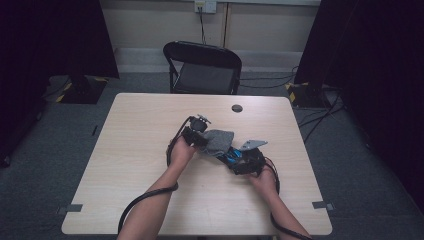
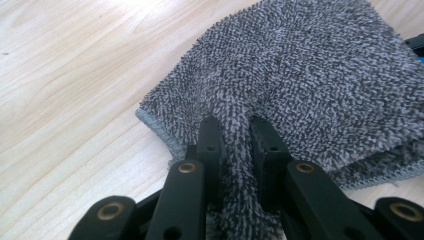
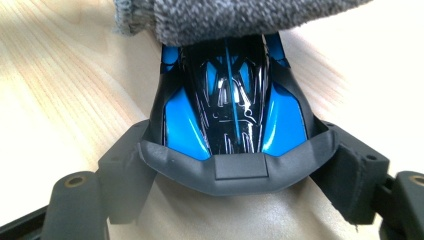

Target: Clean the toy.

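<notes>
While the left gripper pinches the grey terry cloth, right gripper clamps blue-black toy car, cloth draped over car's far end, both mid-table.

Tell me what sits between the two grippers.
In the high view, the grey terry cloth draped over the blue and black toy car spans left gripper to right gripper.

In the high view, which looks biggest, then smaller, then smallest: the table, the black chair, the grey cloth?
1. Table, biggest.
2. Black chair; it stands farther from the camera, so it looks a bit smaller than it would up close.
3. Grey cloth, smallest.
</notes>
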Demonstrator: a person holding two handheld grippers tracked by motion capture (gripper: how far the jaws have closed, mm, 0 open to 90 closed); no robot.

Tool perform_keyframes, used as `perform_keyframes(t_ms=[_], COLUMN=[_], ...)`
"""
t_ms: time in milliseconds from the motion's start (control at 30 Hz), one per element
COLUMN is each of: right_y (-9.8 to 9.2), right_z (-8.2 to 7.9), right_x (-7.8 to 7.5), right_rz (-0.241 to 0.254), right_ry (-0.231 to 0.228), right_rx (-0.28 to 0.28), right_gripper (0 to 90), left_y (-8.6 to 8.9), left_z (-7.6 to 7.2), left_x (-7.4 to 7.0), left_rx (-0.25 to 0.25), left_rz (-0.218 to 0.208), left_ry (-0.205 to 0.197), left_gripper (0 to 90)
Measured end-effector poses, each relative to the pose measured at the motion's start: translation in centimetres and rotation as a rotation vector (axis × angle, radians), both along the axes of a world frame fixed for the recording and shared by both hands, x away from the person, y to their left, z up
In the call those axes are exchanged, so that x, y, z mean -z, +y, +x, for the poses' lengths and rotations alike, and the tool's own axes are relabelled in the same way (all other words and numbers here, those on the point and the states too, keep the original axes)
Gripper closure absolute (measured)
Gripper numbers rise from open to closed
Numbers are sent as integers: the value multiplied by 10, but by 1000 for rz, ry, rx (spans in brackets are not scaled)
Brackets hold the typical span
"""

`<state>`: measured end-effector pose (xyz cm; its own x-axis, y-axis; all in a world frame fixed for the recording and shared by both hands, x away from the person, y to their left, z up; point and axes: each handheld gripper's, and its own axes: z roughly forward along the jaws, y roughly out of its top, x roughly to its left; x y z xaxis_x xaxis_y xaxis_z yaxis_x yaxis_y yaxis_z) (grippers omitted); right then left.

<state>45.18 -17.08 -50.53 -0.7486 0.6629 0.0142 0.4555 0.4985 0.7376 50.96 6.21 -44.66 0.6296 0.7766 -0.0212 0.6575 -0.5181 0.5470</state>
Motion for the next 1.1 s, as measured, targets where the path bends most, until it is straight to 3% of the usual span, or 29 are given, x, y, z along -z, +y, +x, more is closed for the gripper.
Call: perform_keyframes(t_ms=[600, 1100], right_y=[0, 0], right_z=[0, 0], right_x=[0, 0], right_rz=[1, 1], right_ry=[0, 0], right_rx=[1, 1], right_gripper=[236, 236], left_y=[20, 39], left_z=[4, 6], left_x=[6, 6], left_rx=[-52, -89], left_rz=[24, 54], left_ry=[20, 6], left_gripper=[776, 776])
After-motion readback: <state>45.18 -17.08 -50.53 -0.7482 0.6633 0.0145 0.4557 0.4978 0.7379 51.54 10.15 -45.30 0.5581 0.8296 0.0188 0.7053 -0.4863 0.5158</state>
